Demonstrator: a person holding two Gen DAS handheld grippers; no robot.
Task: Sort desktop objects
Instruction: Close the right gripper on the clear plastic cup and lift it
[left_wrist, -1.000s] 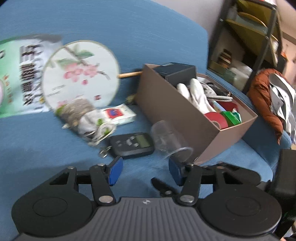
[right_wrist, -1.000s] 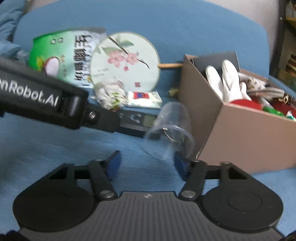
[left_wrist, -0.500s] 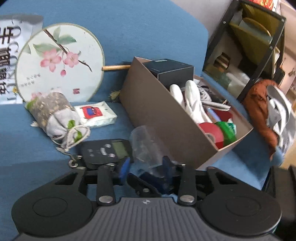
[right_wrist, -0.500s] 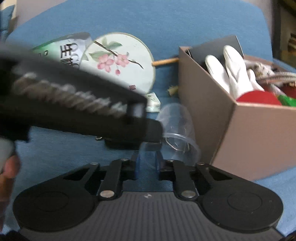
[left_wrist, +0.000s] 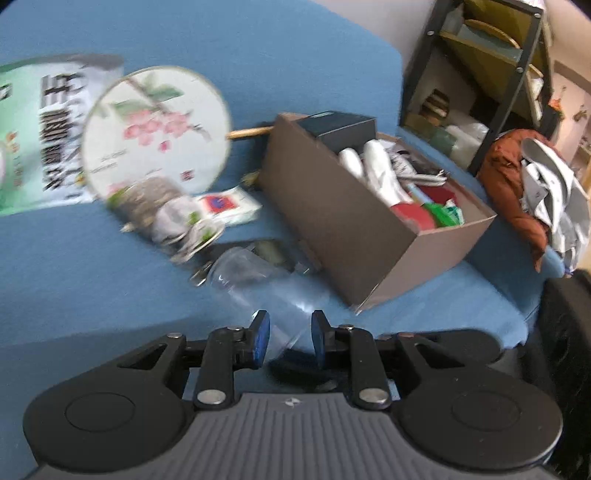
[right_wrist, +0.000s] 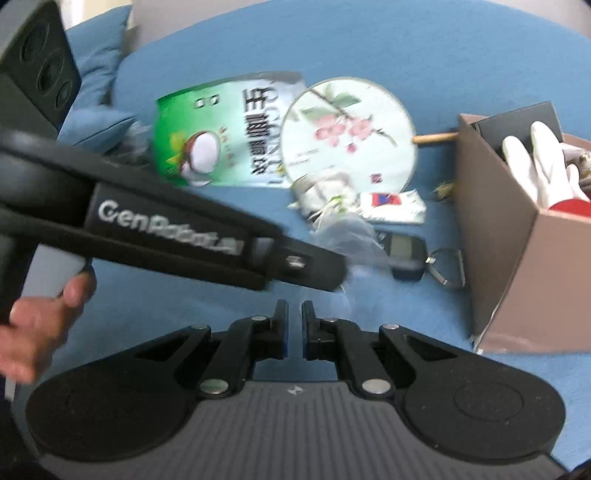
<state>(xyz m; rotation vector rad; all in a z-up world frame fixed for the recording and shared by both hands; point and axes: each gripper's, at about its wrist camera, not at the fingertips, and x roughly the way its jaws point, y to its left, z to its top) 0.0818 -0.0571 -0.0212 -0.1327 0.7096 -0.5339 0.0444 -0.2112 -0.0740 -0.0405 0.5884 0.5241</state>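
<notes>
A clear plastic cup (left_wrist: 258, 288) lies along the fingers of my left gripper (left_wrist: 289, 325). The cup's rim end sits between the blue pads, which press on it while the jaws are closing. In the right wrist view the cup (right_wrist: 343, 232) shows as a blur at the tip of the left tool. There it is left of a black handheld device (right_wrist: 402, 251) and a key ring (right_wrist: 447, 266). My right gripper (right_wrist: 294, 314) is shut low over the blue surface, and I see nothing between its pads. The brown box (left_wrist: 332, 221) of sorted items stands to the right.
On the blue surface lie a round flower fan (left_wrist: 155, 129), a green packet (left_wrist: 37, 129), a cloth pouch (left_wrist: 159, 206) and a tissue pack (left_wrist: 225, 205). A metal shelf (left_wrist: 480, 74) and heaped clothes (left_wrist: 535, 184) are at the far right. A hand (right_wrist: 37, 321) grips the left tool.
Both grippers went from wide open to closed. The left one closed on the cup. The cup moved left, away from the box, which uncovered the key ring.
</notes>
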